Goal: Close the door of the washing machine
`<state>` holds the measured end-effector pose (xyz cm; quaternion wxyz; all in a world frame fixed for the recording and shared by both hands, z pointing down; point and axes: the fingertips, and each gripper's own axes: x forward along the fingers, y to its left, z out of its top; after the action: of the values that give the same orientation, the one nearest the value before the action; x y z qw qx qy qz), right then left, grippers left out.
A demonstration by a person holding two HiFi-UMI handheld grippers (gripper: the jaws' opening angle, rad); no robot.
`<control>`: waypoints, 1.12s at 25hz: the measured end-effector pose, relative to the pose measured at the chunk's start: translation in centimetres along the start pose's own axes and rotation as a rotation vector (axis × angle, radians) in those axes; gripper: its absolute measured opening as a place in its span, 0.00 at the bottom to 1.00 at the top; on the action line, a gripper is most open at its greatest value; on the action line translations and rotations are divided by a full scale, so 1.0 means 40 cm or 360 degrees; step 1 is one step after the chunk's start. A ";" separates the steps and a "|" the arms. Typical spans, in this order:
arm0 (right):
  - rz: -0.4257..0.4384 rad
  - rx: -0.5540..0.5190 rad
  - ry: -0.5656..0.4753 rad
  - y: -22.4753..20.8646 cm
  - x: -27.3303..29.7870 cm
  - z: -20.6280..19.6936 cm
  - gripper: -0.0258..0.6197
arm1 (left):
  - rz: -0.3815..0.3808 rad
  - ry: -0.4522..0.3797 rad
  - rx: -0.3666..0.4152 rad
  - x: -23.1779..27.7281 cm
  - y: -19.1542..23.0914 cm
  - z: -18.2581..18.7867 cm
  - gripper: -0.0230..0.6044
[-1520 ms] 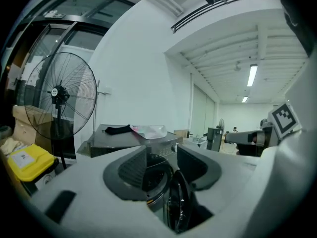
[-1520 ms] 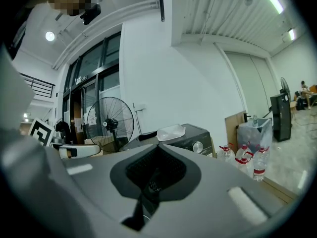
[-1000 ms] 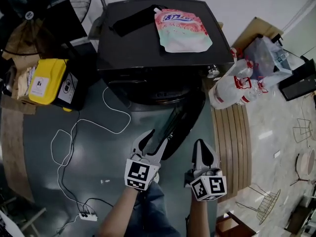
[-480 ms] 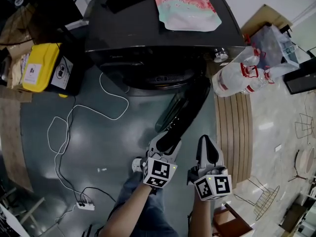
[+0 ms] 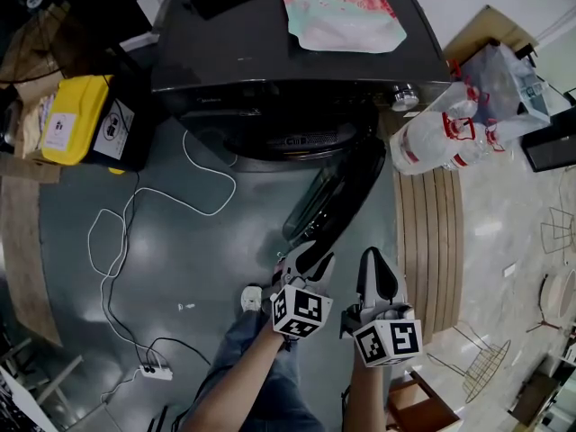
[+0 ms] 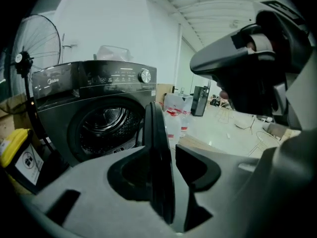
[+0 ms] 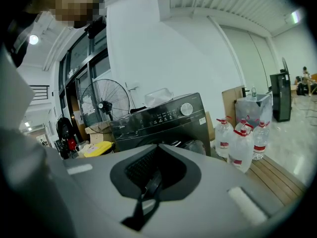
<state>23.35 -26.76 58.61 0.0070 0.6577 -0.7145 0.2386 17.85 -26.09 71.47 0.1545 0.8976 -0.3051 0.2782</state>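
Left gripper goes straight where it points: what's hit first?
The edge of the open door: already between the jaws of the left gripper, which have just been closing; contact unclear.

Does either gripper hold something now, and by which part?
Nothing is held yet. The jaws of the left gripper, which have just been closing, straddle the free edge of the open door, a gap beside one jaw. The right gripper is shut, empty.
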 end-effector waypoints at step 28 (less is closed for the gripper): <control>0.0118 0.0002 0.0054 0.069 0.089 -0.028 0.06 | 0.0207 -0.0010 0.0059 0.000 0.280 0.009 0.26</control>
<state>19.94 -29.63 59.85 0.0101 0.6267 -0.7380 0.2502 10.91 -34.85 72.39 0.1184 0.8795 -0.3580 0.2905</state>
